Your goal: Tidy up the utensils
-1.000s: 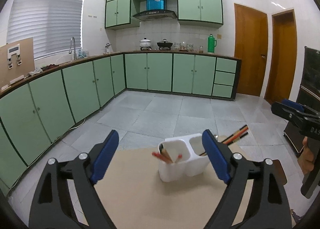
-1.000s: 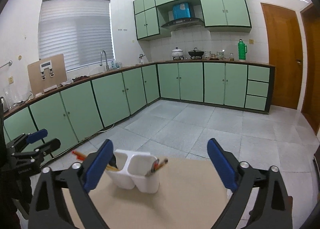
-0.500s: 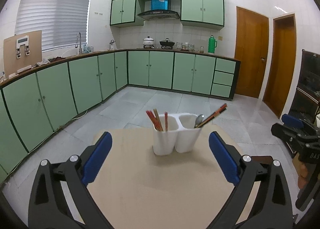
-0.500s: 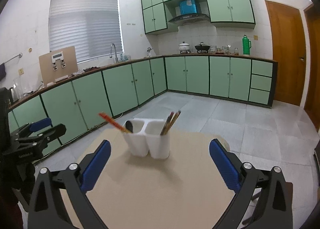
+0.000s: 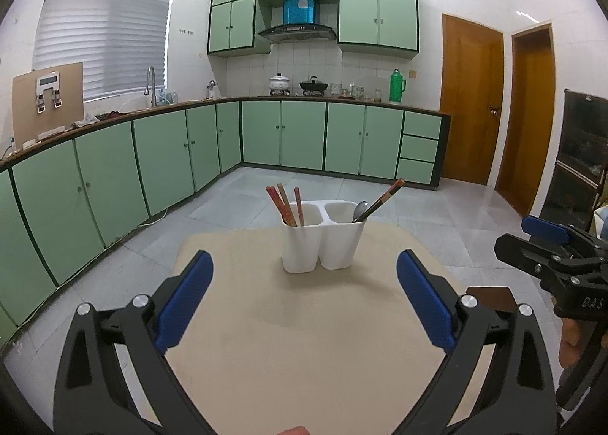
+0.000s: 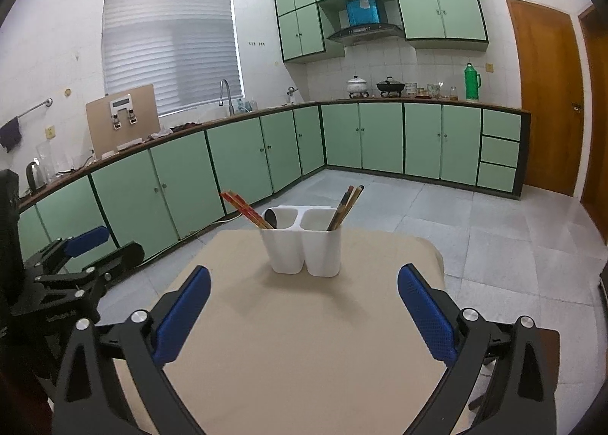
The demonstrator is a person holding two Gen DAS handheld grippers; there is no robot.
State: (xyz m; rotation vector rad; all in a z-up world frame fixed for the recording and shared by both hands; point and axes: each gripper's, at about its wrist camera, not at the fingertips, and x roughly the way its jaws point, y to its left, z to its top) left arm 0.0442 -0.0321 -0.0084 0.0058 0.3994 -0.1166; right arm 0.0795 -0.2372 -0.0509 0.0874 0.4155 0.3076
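Note:
A white two-compartment holder (image 5: 323, 241) stands upright near the far end of the beige table (image 5: 304, 351). In the left wrist view, red chopsticks (image 5: 283, 205) lean in its left cup, and a spoon (image 5: 360, 210) and more chopsticks (image 5: 383, 197) in its right cup. My left gripper (image 5: 304, 302) is open and empty, a short way back from the holder. The right gripper (image 5: 547, 256) shows at the right edge. From the right wrist, the holder (image 6: 304, 245) again stands ahead of my open, empty right gripper (image 6: 304, 305). The left gripper (image 6: 76, 264) hangs off the table's left side.
The table's far edge (image 6: 334, 231) lies just behind the holder, with grey tiled floor (image 6: 494, 245) beyond. Green cabinets (image 5: 159, 169) line the left and back walls. Wooden doors (image 5: 471, 100) are at the right. A dark brown piece (image 5: 494, 294) sits at the table's right edge.
Both grippers have drawn back from the holder, which now stands farther ahead instead of between the left fingertips. The left jaws have widened slightly.

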